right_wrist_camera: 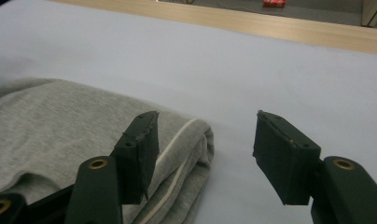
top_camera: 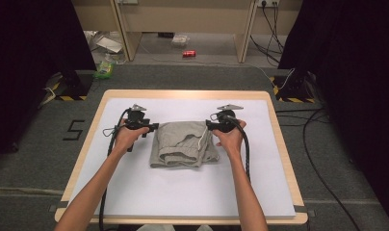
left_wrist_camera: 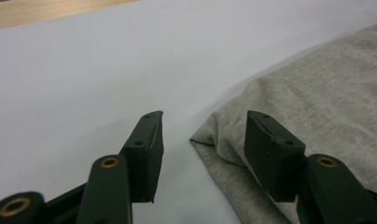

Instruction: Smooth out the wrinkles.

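A folded grey garment [top_camera: 183, 143] with a white drawstring lies on the white sheet [top_camera: 183, 187] in the middle of the table. My left gripper [top_camera: 153, 127] sits at the garment's far left corner, open. In the left gripper view that gripper [left_wrist_camera: 204, 140] straddles the corner of the grey cloth [left_wrist_camera: 312, 102], with one jaw over the fabric and one over the sheet. My right gripper [top_camera: 210, 126] is at the far right corner, open. In the right gripper view it [right_wrist_camera: 205, 144] frames the folded edge [right_wrist_camera: 186, 154] with its white stripe.
The wooden table edge [top_camera: 183, 93] frames the white sheet. Beyond the table, on the floor, lie a red can [top_camera: 188, 53], some packaging [top_camera: 106, 67] and cables [top_camera: 322, 144]. Black stands [top_camera: 70, 82] flank both far corners.
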A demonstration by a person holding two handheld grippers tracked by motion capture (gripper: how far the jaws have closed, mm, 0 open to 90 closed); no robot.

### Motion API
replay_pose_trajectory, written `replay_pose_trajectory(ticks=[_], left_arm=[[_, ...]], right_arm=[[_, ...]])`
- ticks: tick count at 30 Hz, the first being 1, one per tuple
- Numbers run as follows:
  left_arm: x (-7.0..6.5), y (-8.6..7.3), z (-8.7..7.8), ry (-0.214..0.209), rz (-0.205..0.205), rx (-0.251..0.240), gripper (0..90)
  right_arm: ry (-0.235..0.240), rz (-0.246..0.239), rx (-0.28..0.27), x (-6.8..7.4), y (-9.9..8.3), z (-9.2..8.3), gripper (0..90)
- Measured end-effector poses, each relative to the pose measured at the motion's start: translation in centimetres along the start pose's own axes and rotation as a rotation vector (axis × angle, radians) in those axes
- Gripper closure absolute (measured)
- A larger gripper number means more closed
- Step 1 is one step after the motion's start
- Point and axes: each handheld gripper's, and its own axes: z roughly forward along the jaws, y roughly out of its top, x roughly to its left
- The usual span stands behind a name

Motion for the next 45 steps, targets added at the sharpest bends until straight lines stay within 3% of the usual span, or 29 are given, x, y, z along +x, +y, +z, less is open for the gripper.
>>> replay_pose_trajectory(ticks=[6,18,32,45], left_arm=[[0.1,-0.5,-1.6,-0.037,-0.028,-0.008,38.6],[-1.2,-1.7,-3.9,-0.071,0.011,-0.007,24.5],[-2.2,-3.1,-5.2,-0.101,0.026,-0.022,21.3],[-3.2,-5.1,-7.0,-0.143,0.027,-0.062,20.5]], right_arm=[[0.015,-0.022,-0.013,-0.1,0.0,-1.6,39.6],[0.048,-0.064,-0.002,0.5,-0.9,-3.7,36.8],[0.088,-0.100,-0.008,1.6,-2.2,-6.0,35.2],[0.125,-0.124,-0.022,2.6,-4.7,-7.9,34.2]])
